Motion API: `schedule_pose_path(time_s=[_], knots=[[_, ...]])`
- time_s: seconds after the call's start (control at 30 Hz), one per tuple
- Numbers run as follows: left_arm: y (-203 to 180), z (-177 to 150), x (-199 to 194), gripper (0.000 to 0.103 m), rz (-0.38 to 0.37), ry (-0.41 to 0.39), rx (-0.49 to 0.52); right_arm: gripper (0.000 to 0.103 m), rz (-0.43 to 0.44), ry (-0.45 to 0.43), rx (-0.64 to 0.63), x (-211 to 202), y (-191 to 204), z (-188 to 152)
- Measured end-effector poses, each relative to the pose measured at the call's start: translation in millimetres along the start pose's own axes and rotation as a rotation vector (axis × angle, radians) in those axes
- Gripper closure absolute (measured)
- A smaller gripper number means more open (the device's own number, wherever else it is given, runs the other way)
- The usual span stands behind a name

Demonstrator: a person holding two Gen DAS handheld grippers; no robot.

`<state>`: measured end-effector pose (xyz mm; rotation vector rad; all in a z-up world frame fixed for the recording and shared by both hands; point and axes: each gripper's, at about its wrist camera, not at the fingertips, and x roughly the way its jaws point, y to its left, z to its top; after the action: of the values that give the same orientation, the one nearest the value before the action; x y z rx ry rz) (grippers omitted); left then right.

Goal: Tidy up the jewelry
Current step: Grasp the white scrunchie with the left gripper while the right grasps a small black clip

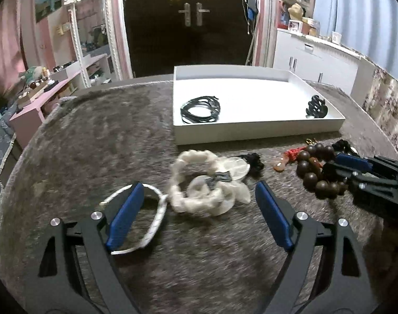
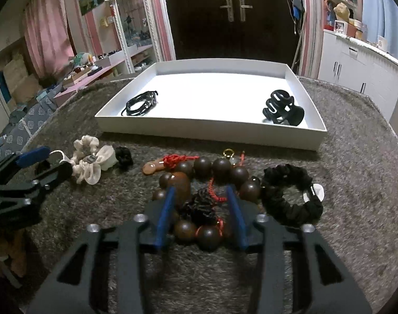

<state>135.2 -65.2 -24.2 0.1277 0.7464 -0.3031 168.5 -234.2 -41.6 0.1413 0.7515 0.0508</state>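
- On the grey rug [image 1: 94, 136], at far left, a white cord loop [image 1: 157, 209] is lain against the left gripper [image 1: 201, 219], whose fingers are spread wide with nothing between them; the loop passes under the left pad and is not pinched.
- Just right of the loop, a cream scrunchie [image 1: 199, 196] is seen, touching or overlapping a small black tie [image 1: 253, 162]; blur makes the exact contact hard to tell.
- Further right, the wooden beads [image 2: 212, 167] with red cord are straddled by the right gripper [image 2: 201, 217]; its fingers are partly closed around the near beads and dark tassel, but a firm pinch cannot be confirmed.
- Beside the beads, a black scrunchie [image 2: 293, 198] is left on the rug.
- Behind all this, the white tray [image 2: 214, 133] is set, already holding black cords [image 2: 141, 103] at left and a black claw clip [image 2: 282, 108] at right.
- The step in hand is judged to be the pickup of the beads; closing fully, lifting clear of the tray wall and lowering inside would be called for next.
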Motion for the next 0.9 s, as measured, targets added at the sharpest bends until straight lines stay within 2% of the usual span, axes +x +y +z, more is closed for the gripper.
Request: schedule_pose_path(time_s=[0.1,0.13,0.17,0.27,0.37,0.4,0.57,0.63,0.9], knots=[[-4,-1,10,0.018,-0.008,0.018,0.004,0.067,0.004,0.010,-0.015,3,2,-2],[-5,-1,13,0.021,-0.012,0.023,0.007,0.080,0.006,0.014,-0.019,4,2,-3],[-6,-1,16,0.021,-0.007,0.027,0.011,0.081,0.004,0.016,-0.024,5,3,-3],[-7,-1,21,0.033,-0.015,0.031,0.016,0.086,0.007,0.009,-0.031,4,4,-2],[-6,-1,29,0.071,-0.059,0.065,0.011,0.086,0.014,0.003,-0.024,3,3,-1],[-6,-1,31,0.079,-0.064,0.072,0.009,0.086,0.016,0.004,-0.024,3,3,-1],[-1,-1,34,0.087,-0.096,0.082,-0.018,0.086,0.029,-0.010,-0.011,-3,1,1],[-4,0,29,0.096,-0.091,0.069,-0.010,0.086,0.035,-0.022,-0.013,-7,1,3],[-10,21,1,0.096,-0.099,0.022,-0.015,0.086,0.053,-0.096,0.004,-35,-7,15]])
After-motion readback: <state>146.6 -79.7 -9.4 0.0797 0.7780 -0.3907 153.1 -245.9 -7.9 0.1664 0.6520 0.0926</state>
